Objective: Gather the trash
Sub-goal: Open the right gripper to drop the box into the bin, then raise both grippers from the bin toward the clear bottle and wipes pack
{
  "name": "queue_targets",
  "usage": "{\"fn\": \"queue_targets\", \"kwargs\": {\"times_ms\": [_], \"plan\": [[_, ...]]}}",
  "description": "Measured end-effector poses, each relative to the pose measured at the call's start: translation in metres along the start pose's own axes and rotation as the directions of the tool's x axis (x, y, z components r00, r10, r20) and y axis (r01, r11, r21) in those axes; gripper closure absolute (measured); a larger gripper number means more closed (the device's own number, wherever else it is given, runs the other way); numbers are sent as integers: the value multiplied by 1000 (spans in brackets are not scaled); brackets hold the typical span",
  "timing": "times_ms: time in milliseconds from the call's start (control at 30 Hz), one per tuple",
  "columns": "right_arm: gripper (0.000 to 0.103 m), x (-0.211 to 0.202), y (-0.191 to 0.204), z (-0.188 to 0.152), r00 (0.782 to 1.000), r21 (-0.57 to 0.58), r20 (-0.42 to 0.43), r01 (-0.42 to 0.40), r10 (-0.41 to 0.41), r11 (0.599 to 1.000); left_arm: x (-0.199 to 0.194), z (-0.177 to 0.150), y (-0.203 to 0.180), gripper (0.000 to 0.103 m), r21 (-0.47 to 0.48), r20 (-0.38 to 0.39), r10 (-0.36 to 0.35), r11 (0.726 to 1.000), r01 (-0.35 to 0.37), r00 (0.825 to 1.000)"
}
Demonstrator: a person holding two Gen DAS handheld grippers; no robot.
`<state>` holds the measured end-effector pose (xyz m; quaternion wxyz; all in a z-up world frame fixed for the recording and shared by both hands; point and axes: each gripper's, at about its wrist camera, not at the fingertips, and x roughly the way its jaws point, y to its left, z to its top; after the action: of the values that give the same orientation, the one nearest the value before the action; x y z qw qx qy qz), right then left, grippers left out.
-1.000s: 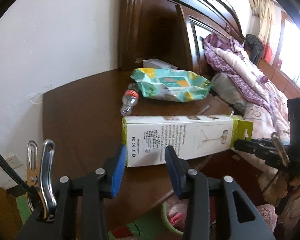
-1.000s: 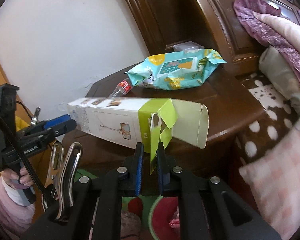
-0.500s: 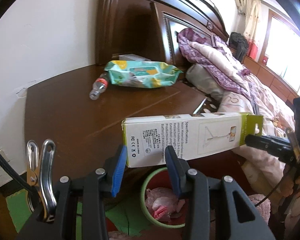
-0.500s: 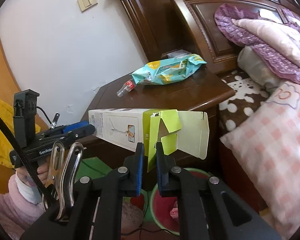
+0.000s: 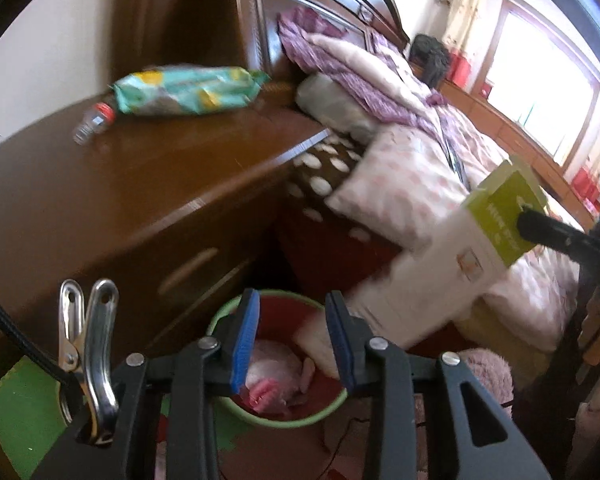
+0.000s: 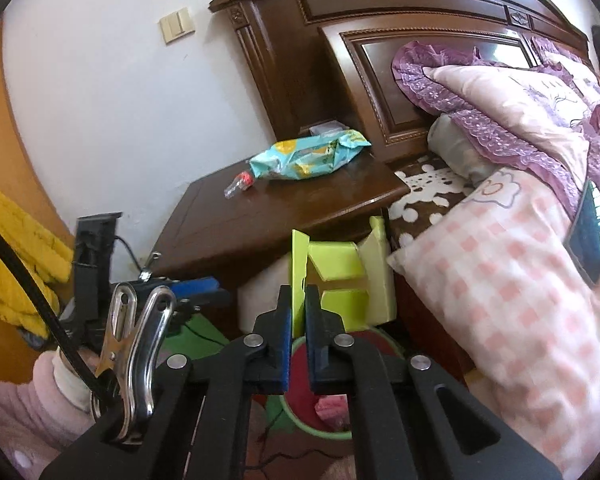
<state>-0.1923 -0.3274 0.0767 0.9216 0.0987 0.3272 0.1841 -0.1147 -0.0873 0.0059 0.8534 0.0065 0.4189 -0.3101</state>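
The right hand-held gripper [image 6: 298, 320] is clamped tight on a green flap of the box [image 6: 340, 284], its blue pads pressing the thin card from both sides. The box [image 5: 452, 264] hangs tilted in the air, its white end low over the bin [image 5: 278, 360] and its green end higher, toward the bed [image 5: 420, 176]. The left hand-held gripper [image 5: 292, 340] stands partly open above the bin, its jaws closing with nothing between them; the box's white end lies just to the right of its right finger. The bin sits on the floor between the counter [image 5: 140, 184] and the bed, with crumpled trash inside. On the counter lie a wipes pack [image 5: 188, 90] and a small bottle [image 5: 92, 120], touching or nearly so.
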Motion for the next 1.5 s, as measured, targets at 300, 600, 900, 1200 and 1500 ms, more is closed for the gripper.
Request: {"fn": "queue_targets", "kwargs": {"times_ms": [300, 600, 900, 1200, 1500], "plan": [[97, 33, -12, -30, 996, 38, -78, 51, -48, 998, 33, -29, -6, 67, -13, -92, 33, 999, -35, 995], [97, 99, -6, -65, 971, -66, -174, 154, -164, 986, 29, -29, 5, 64, -42, -93, 86, 995, -90, 992], [96, 150, 2, -75, 948, -135, -200, 223, -247, 965, 14, -21, 13, 57, -62, -72, 117, 991, -122, 991], [75, 155, -5, -74, 959, -68, -186, 203, -213, 977, 4, -11, 19, 54, -73, -56, 131, 988, -135, 990], [69, 144, -8, -69, 973, 0, -166, 163, -161, 987, 4, 4, 26, 50, -82, -113, 132, 987, -142, 985]]}}
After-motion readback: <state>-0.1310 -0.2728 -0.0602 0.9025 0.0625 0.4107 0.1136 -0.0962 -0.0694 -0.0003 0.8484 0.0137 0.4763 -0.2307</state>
